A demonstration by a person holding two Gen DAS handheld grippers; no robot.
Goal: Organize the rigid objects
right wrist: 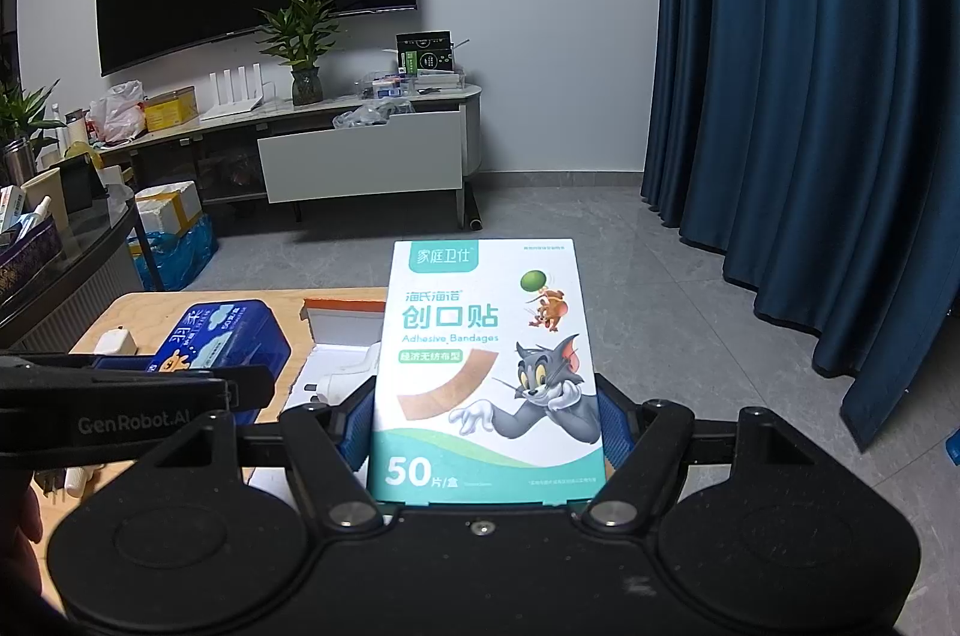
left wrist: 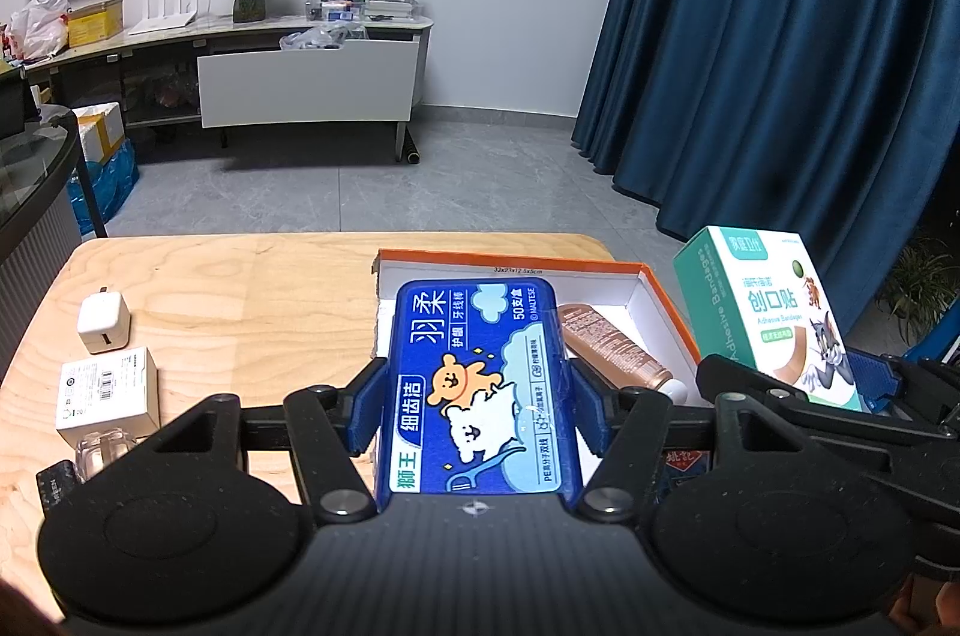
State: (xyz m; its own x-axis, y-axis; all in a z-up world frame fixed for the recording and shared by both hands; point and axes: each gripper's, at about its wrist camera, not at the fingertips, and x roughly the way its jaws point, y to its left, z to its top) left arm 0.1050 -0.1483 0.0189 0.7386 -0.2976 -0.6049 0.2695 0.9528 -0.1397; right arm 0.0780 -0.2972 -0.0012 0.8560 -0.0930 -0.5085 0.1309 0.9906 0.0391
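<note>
Fingers, left (left wrist: 477, 405): clamped on both long sides of a blue floss-pick case (left wrist: 477, 384), held above the orange-rimmed box (left wrist: 660, 288) on the bench (left wrist: 240, 288). Fingers, right (right wrist: 483, 423): gripping a white-and-teal bandage carton (right wrist: 483, 366) upright, beyond the bench's right edge. In box: brown bottle (left wrist: 612, 345), lying flat. Bench, left part: white charger (left wrist: 102, 324); small white carton (left wrist: 108, 396); clear container (left wrist: 102, 450), touching that carton.

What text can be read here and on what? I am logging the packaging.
"Adhesive Bandages", "创口贴", "50片/盒": bandage box.
"细齿洁", "50支/盒": blue floss pick box.
"32x21x12.5x5cm": orange-rimmed box wall.
"GenRobot.AI": left hand-held gripper.
Brown bottle, small white box: print too small.
</note>
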